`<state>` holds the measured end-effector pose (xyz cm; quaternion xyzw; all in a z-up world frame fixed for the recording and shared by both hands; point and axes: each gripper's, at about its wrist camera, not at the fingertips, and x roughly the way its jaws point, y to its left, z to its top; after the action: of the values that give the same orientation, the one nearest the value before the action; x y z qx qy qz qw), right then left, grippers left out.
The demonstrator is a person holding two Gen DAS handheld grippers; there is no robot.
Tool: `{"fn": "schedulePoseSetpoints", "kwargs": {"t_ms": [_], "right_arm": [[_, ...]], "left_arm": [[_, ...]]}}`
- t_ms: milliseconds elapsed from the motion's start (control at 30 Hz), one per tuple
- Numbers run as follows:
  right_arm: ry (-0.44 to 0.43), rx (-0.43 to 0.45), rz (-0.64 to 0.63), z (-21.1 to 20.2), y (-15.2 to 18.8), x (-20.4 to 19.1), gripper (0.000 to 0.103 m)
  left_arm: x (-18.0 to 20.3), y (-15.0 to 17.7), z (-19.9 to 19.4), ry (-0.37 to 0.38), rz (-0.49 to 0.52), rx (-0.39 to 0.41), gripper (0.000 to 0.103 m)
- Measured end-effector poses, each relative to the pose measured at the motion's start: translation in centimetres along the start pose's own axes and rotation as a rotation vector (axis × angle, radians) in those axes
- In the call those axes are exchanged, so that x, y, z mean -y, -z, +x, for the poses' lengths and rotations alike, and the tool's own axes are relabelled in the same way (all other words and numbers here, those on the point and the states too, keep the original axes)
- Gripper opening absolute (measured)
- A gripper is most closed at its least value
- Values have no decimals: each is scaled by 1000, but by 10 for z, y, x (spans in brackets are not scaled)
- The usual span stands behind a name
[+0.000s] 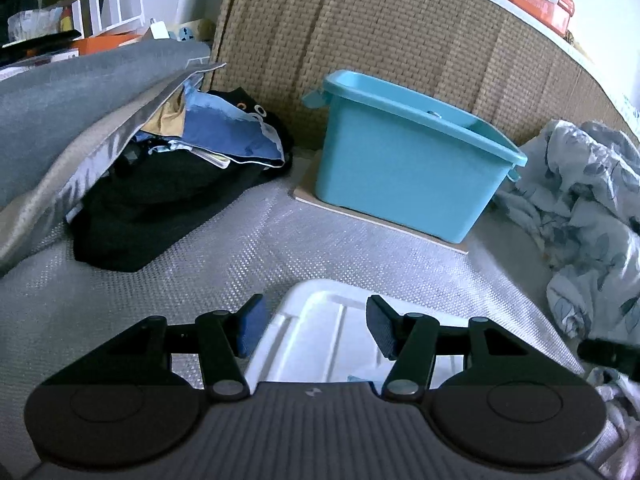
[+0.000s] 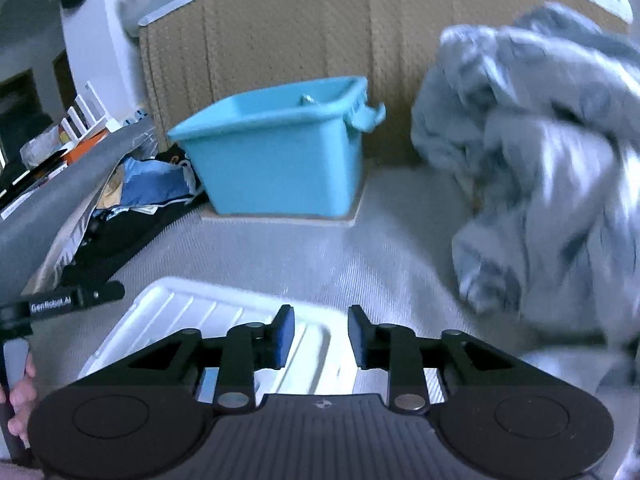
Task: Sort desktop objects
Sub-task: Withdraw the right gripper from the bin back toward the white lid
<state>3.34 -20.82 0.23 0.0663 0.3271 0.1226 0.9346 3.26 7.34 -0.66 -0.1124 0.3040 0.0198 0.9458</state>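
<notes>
A turquoise plastic bin (image 1: pixel 404 164) stands on a thin board against a woven wall; it also shows in the right wrist view (image 2: pixel 276 160). A small grey object (image 2: pixel 307 99) peeks over its rim. A white ribbed lid (image 1: pixel 324 336) lies on the silver mat below my left gripper (image 1: pixel 314 328), which is open and empty above it. My right gripper (image 2: pixel 320 336) is open and empty over the same white lid (image 2: pixel 192 320). The left gripper's body (image 2: pixel 76 300) shows at the left edge of the right wrist view.
A pile of dark and blue clothes (image 1: pixel 192 168) under a grey cushion (image 1: pixel 80 92) lies at left. A crumpled grey floral blanket (image 1: pixel 592 208) fills the right, blurred in the right wrist view (image 2: pixel 540 152). A woven panel (image 1: pixel 380 40) closes the back.
</notes>
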Motion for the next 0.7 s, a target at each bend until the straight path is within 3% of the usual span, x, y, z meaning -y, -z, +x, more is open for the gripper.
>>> {"fn": "schedulePoseSetpoints", "kwargs": {"t_ms": [267, 700], "right_arm": [[15, -28, 89, -8, 31, 10, 37], [-7, -67, 176, -2, 52, 21, 39]], "left_arm": [[-9, 1, -1, -24, 10, -55, 59], [-21, 7, 13, -34, 42, -142, 59]]}}
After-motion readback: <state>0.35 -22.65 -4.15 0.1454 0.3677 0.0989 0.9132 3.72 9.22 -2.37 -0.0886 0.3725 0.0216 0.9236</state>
